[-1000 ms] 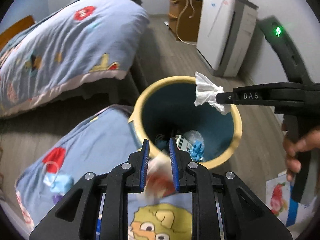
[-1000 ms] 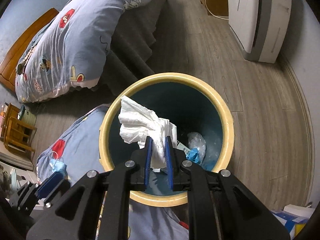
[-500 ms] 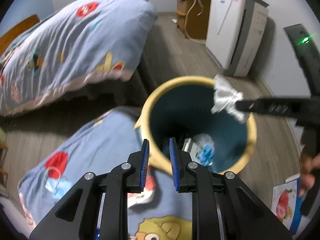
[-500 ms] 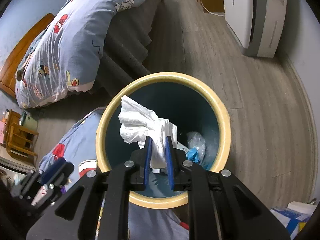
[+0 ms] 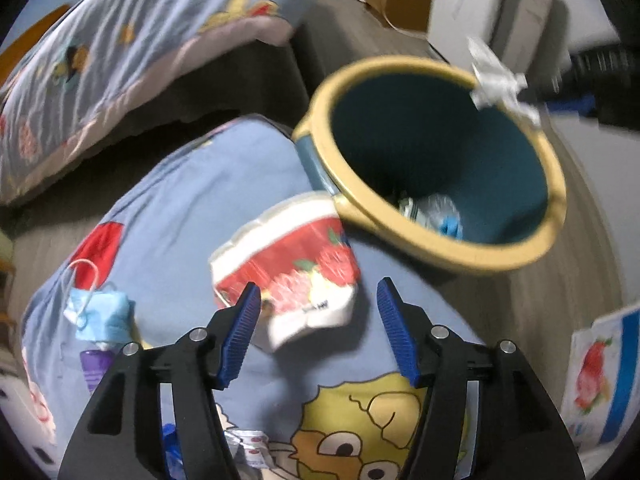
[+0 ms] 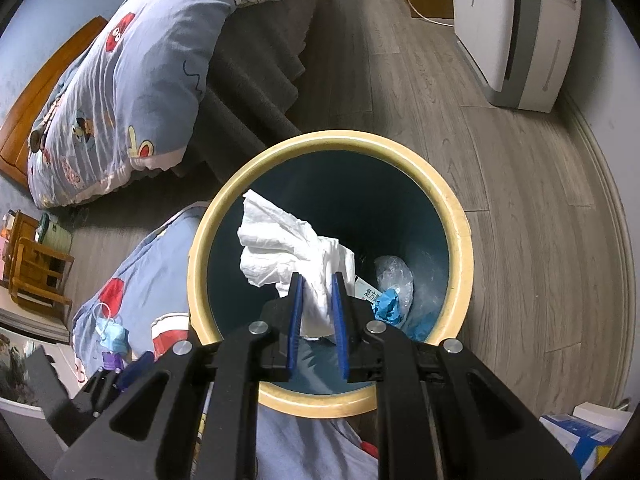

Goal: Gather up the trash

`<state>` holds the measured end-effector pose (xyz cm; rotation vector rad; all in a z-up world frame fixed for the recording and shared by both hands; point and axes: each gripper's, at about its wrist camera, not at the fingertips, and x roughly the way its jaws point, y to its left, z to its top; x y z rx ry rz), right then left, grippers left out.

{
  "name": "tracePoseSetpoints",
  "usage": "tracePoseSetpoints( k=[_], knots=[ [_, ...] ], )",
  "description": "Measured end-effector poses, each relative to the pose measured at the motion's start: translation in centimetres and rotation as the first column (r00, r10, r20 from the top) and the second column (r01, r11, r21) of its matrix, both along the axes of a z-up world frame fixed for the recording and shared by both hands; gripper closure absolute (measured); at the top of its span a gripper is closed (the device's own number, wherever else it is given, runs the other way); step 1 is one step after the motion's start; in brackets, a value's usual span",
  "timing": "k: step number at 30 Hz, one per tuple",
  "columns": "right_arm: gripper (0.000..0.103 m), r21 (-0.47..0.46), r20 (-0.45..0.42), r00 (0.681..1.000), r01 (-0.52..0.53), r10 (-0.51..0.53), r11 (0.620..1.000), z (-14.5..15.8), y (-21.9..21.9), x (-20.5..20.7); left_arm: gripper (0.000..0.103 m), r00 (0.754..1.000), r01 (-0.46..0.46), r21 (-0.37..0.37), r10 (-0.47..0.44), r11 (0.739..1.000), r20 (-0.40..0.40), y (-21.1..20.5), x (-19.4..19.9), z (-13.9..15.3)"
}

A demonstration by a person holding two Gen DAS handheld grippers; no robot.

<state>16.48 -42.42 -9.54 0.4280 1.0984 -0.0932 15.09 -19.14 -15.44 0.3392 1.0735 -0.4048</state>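
Now my left gripper [image 5: 316, 332], jaws just spread, straddles the red-printed wrapper [image 5: 286, 270] on the blanket's [image 5: 180, 200] bin-side edge; I should seat deep before clenching. My right gripper [image 6: 316, 312] clamps crumpled tissue [image 6: 288, 252] over the bin [image 6: 460, 232].

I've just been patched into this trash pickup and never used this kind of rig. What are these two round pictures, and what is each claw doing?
There is no robot: a person holds a two-finger claw in each hand, and each round picture comes from a camera looking along one claw.

Right view: the right gripper is shut on a crumpled white tissue, held over the yellow-rimmed bin, which already holds trash.

Left view: the left gripper is open; its jaws have just been opening. It points down at a red-and-white strawberry wrapper lying on the cartoon-print blanket beside the bin, not gripped. A blue face mask lies there too.
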Motion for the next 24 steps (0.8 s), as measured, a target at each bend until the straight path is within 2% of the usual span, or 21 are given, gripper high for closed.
tracePoseSetpoints(
  k=[4,6,8,10,17,23,24],
  knots=[
    [0.089,-0.007,-0.006,1.0,-0.005,0.005,1.0,-0.1,0.2,0.1,0.042,0.999,0.035,0.08,-0.037,0.996,0.031,-0.7,-0.5,-1.0],
    [0.089,-0.01,-0.006,1.0,-0.008,0.008,1.0,-0.1,0.3,0.1,0.059,0.998,0.027,0.099,-0.032,0.995,0.05,-0.5,-0.5,-0.9],
    [0.089,-0.012,-0.006,1.0,-0.01,0.01,1.0,-0.1,0.3,0.1,0.066,0.998,0.034,0.092,-0.039,0.995,0.052,-0.4,-0.5,-0.6],
    [0.089,-0.01,-0.006,1.0,-0.009,0.009,1.0,-0.1,0.3,0.1,0.069,0.995,0.047,0.123,-0.057,0.991,0.079,-0.4,-0.6,-0.1],
    [0.089,0.003,-0.001,1.0,-0.009,0.009,1.0,-0.1,0.3,0.0,0.077,0.991,0.031,0.055,-0.037,0.998,0.128,0.7,0.2,2.8],
    [0.089,0.03,0.0,1.0,0.014,-0.014,0.999,-0.2,-0.4,-0.2,0.078,0.978,0.046,-0.065,-0.032,0.997,0.204,-0.7,1.0,7.3],
    [0.089,0.035,0.0,1.0,0.019,-0.019,0.999,-0.3,-0.6,-0.2,0.078,0.978,0.062,-0.105,-0.039,0.993,0.204,-1.3,1.2,8.0]
  ],
)
